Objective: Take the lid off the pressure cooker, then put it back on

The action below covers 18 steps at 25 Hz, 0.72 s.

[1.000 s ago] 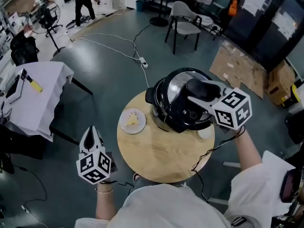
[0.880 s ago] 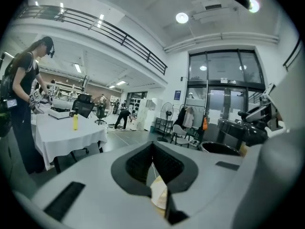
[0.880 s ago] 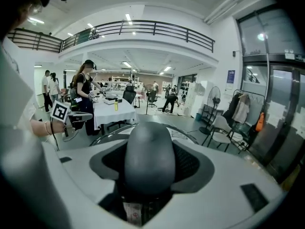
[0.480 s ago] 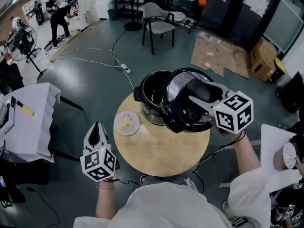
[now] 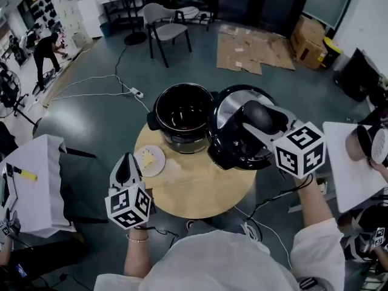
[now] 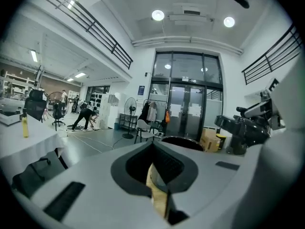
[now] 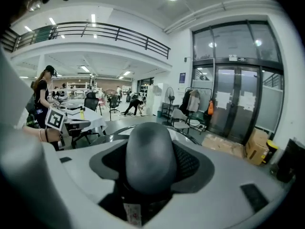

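Note:
The black pressure cooker pot (image 5: pixel 182 113) stands open at the back of the round wooden table (image 5: pixel 200 190); its dark rim (image 6: pixel 182 140) shows past my left jaws. My right gripper (image 5: pixel 259 121) is shut on the lid's thick black handle (image 7: pixel 150 162). It holds the black and steel lid (image 5: pixel 229 141) just right of the pot, over the table's right side. My left gripper (image 5: pixel 125 170) hovers at the table's left edge, jaws together with nothing in them.
A small white plate (image 5: pixel 148 159) with a yellowish piece lies on the table left of the pot. Around the table: a grey chair (image 5: pixel 165 20), flattened cardboard (image 5: pixel 251 41), a cloth-covered table (image 5: pixel 33 180) at left, another person's white tabletop (image 5: pixel 351 165) at right, and floor cables.
The lid has come off the pot and moved right with my right gripper, leaving the pot uncovered. My left gripper has drifted closer to the table edge.

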Available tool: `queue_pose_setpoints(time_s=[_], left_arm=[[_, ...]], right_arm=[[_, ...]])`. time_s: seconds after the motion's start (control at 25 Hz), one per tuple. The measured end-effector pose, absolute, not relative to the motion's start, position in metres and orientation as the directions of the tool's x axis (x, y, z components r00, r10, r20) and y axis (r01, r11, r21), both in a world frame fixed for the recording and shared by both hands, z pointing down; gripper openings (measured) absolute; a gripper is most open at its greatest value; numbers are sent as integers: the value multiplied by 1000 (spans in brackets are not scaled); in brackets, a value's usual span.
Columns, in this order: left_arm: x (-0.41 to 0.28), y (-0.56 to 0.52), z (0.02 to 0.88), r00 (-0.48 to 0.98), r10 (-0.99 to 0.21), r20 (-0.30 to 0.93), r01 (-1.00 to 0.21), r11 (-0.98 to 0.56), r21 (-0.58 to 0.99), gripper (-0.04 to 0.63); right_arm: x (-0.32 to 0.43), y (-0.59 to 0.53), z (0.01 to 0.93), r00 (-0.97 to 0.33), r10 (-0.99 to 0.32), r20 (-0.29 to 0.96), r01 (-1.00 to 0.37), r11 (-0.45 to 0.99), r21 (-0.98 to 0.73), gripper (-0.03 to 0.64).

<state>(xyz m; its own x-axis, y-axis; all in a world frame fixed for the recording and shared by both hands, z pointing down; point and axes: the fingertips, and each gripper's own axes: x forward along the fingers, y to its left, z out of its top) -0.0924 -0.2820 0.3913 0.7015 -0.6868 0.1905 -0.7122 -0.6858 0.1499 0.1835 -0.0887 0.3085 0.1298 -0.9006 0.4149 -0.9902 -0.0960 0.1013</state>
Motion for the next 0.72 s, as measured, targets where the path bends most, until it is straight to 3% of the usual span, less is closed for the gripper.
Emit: queue_pose_setpoints(time_s=[0.48,0.72], left_arm=[[-45,-263,433,759,-593,270,-643,-747,168,-5],[-50,-256,466,736,-585,340,-661,-729,177,-5]], right_arm=[[191,-37,395,245,-834,495,-961,-275,13,278],[178,-31,438,234,-804,546,-954,-297,-29,278]])
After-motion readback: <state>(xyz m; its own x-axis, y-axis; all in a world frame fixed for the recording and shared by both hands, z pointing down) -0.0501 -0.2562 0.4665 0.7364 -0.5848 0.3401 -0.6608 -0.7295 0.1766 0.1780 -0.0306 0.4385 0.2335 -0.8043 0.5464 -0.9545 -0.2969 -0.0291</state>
